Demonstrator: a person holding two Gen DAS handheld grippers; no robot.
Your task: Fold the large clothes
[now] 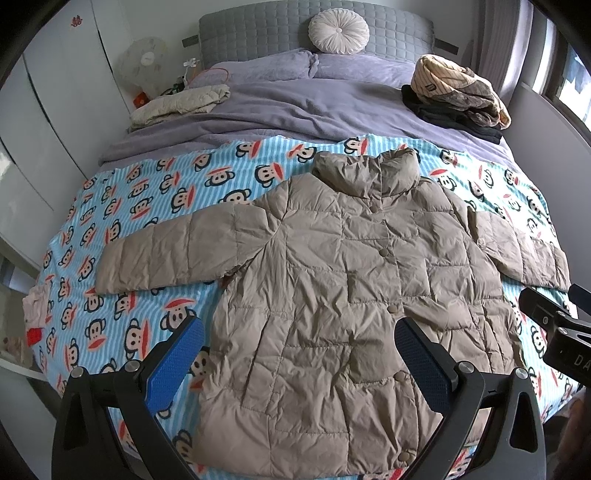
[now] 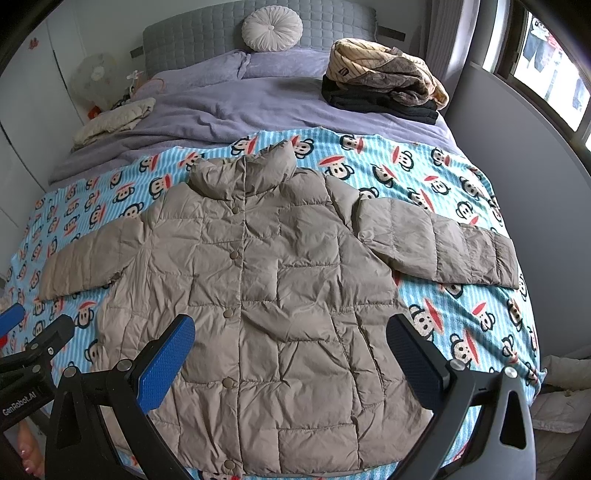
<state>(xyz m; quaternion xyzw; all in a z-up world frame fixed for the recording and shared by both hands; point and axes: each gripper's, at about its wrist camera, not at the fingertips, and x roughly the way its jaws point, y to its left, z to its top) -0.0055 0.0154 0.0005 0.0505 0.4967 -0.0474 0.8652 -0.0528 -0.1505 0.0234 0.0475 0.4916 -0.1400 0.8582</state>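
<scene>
Behind everything, in the left wrist view, stands a grey padded headboard (image 1: 258, 26) with one round white cushion (image 1: 338, 30) at the top centre of the frame. On the bed lies a blue monkey-print blanket (image 1: 147, 192), and on it the beige puffer jacket (image 1: 332, 277) fills the middle of the frame, front side up, buttoned, both sleeves stretched out sideways; I judge it was spread so to make the fold easy. I count five buttons here. My left gripper (image 1: 299, 354) hovers at the bottom of the frame, fingers spread wide and holding nothing. One pile of clothes (image 1: 454, 88) waits at the upper right, one pale folded piece (image 1: 181, 103) at the upper left.

From the right wrist view, the jacket (image 2: 266, 295) again lies flat in the centre. My right gripper (image 2: 290, 350) also has its fingers spread apart and empty above the lower hem. At the lower left edge I see the left gripper (image 2: 33, 332) from the side. No fold is begun yet, I think.
</scene>
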